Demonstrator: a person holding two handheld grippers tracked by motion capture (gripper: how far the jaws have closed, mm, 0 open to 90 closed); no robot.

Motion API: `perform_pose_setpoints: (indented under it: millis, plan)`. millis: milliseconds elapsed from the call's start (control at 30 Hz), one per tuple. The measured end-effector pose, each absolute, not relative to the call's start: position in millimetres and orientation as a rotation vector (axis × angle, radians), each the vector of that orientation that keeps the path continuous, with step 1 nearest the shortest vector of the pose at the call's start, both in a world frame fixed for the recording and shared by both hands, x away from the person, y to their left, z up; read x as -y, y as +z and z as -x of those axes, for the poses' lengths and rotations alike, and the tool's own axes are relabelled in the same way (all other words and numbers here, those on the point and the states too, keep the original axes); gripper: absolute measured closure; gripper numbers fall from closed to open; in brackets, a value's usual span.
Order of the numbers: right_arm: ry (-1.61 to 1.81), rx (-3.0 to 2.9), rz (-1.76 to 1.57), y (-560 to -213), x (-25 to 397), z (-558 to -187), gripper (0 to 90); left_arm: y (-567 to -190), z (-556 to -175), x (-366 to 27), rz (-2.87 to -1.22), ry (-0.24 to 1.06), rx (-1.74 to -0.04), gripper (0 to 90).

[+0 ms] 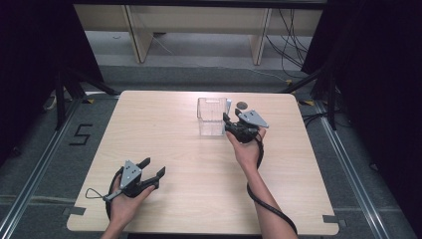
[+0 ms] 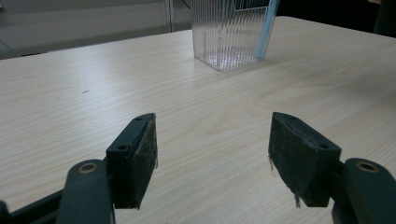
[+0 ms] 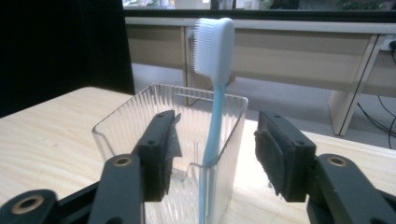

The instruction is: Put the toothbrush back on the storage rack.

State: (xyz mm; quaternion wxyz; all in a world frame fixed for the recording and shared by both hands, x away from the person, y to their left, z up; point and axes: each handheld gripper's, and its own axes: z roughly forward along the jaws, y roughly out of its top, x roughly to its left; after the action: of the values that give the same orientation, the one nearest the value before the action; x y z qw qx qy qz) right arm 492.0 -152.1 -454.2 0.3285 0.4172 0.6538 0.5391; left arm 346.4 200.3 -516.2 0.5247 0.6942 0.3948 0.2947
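Observation:
A clear ribbed plastic cup (image 1: 210,117) stands on the far middle of the wooden table (image 1: 164,114). A light-blue toothbrush (image 3: 214,46) with white bristles stands in it head up, leaning in the near right corner. My right gripper (image 1: 230,118) is at the cup's right side. In the right gripper view the right gripper (image 3: 215,122) is open, with the cup (image 3: 121,126) corner and the brush handle between its jaws but apart from the pads. My left gripper (image 1: 154,167) rests open at the front left. The left gripper (image 2: 212,126) holds nothing and faces the cup (image 2: 224,32) and brush handle (image 2: 269,25).
A small dark round disc (image 1: 242,105) lies on the table just behind the right gripper. Black curtains flank the table on both sides. Pale desks and floor cables (image 1: 291,45) lie beyond the far edge. A cable trails from each gripper toward the front edge.

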Motion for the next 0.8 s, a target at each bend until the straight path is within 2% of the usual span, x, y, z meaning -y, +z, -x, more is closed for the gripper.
perform_pose_setpoints:
  millis: [333, 800]
  plan:
    - [1.355, -1.821, -1.052, -450.0, 167.0, -467.5, 41.5, -516.9, -345.7, -202.7, -1.651, 0.707, -0.954, 32.2]
    - [1.304, -1.902, -1.002, -460.9, 187.3, -431.1, 38.1, -518.7, -344.3, -206.3, -1.639, 0.718, -0.968, 32.4]
